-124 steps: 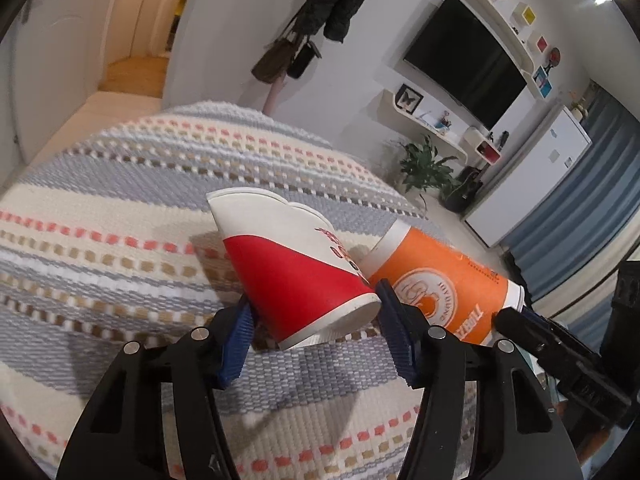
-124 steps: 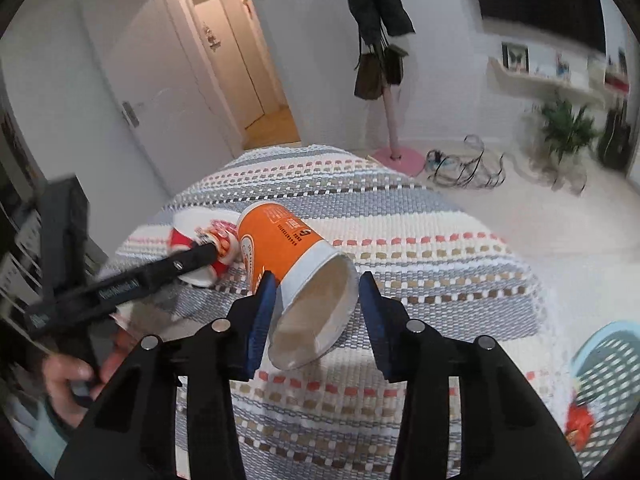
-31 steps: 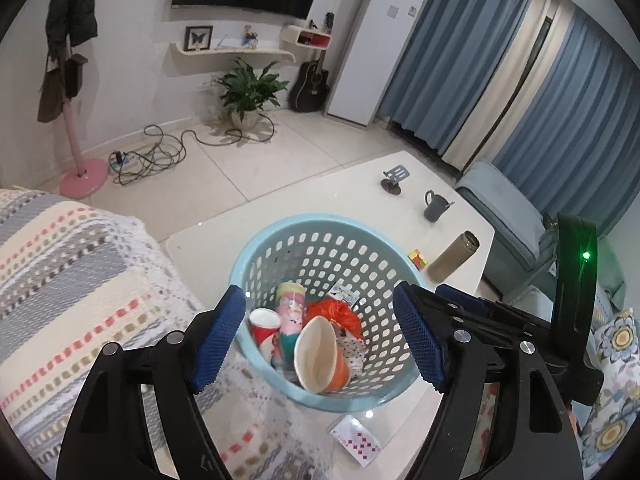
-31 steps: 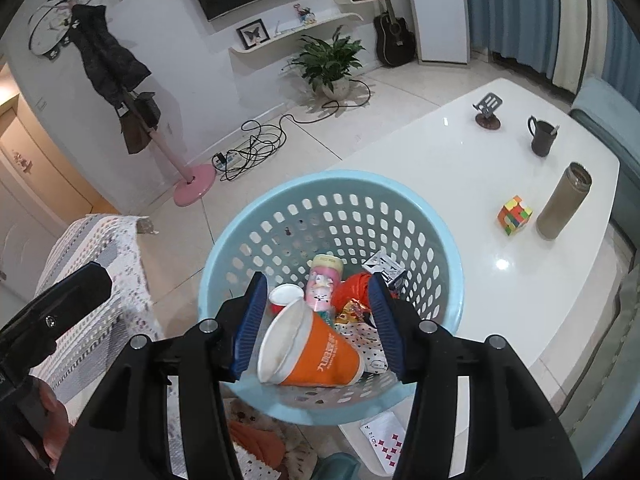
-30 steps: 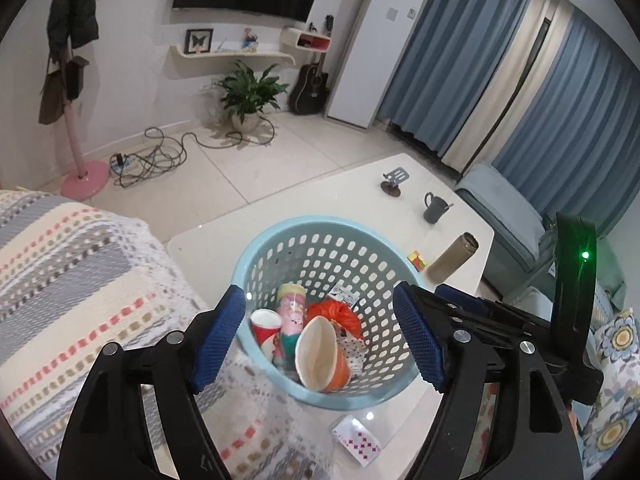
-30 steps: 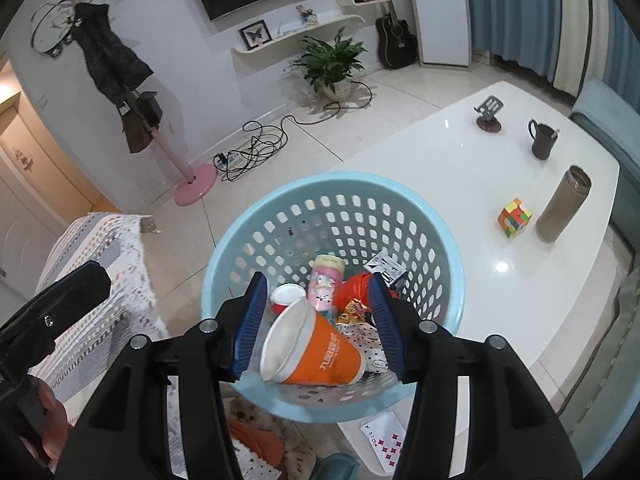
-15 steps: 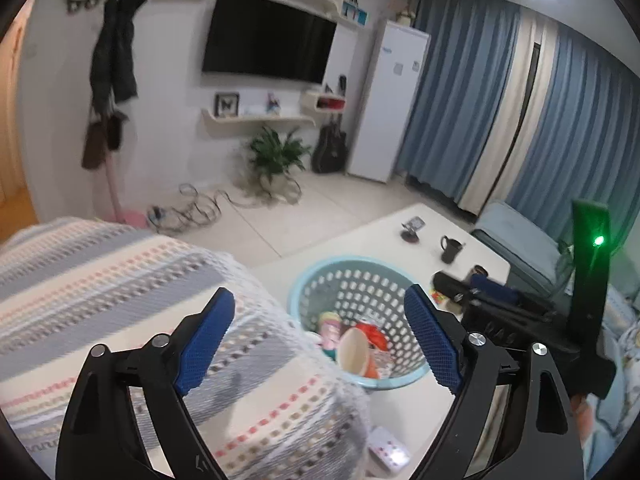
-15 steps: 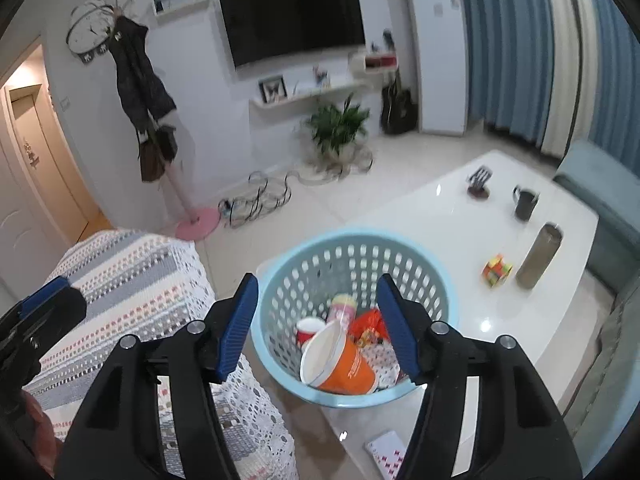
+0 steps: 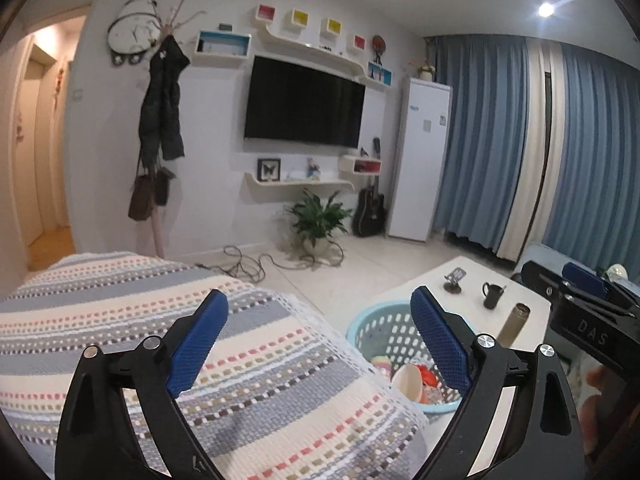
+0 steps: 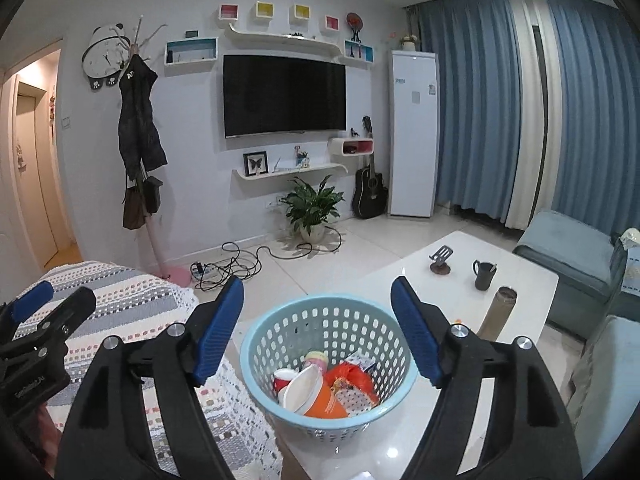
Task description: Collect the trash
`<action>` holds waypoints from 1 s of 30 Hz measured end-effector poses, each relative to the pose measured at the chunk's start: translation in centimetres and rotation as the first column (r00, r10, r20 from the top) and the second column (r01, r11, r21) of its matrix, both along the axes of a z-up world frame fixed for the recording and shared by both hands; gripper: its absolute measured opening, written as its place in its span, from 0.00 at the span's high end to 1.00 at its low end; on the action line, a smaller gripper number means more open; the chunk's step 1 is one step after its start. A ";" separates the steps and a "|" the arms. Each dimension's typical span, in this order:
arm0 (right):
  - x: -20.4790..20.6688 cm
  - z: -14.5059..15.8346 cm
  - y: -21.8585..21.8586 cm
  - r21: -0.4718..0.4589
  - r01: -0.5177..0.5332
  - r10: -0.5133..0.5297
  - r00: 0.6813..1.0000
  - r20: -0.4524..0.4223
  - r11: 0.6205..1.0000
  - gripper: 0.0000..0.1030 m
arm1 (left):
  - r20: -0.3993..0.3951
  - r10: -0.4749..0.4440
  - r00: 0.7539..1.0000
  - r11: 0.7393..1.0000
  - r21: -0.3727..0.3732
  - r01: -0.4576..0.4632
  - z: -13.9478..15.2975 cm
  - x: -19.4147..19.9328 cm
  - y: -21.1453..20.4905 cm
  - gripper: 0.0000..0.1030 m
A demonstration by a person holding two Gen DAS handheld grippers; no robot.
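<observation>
White living-room walls with a black wall-mounted television (image 10: 284, 96) fill the far view. Both the left gripper (image 9: 318, 338) and the right gripper (image 10: 317, 326) are spread wide and hold nothing. On the white low table (image 10: 524, 280) the pale blue perforated plastic basket (image 10: 256, 344) holds the orange paper cup (image 10: 322, 400), lying tilted among wrappers. Left of it lies the striped woven blanket (image 9: 120, 312). Judged risk: a careless sweep could knock the black mug (image 10: 484, 274) or brown flask (image 10: 498, 310) to the basket's right.
</observation>
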State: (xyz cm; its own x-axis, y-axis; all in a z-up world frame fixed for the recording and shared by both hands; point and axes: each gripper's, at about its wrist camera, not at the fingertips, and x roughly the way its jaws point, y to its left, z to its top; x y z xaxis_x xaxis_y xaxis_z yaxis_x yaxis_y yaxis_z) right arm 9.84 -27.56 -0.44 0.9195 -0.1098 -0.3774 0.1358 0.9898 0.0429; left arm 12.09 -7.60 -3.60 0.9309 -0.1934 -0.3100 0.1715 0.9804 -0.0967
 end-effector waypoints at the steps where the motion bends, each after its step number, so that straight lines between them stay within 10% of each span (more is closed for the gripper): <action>1: 0.0 -0.1 0.1 0.005 -0.003 0.003 1.000 -0.007 1.000 0.30 | 0.005 0.007 1.000 1.000 0.010 -0.007 -0.1 -0.1 -0.1 0.11; 30: 1.1 -2.0 1.1 0.004 -0.003 0.003 0.999 -0.049 1.000 0.22 | -0.015 0.140 0.990 0.989 0.049 -0.139 -0.5 -0.2 1.6 0.07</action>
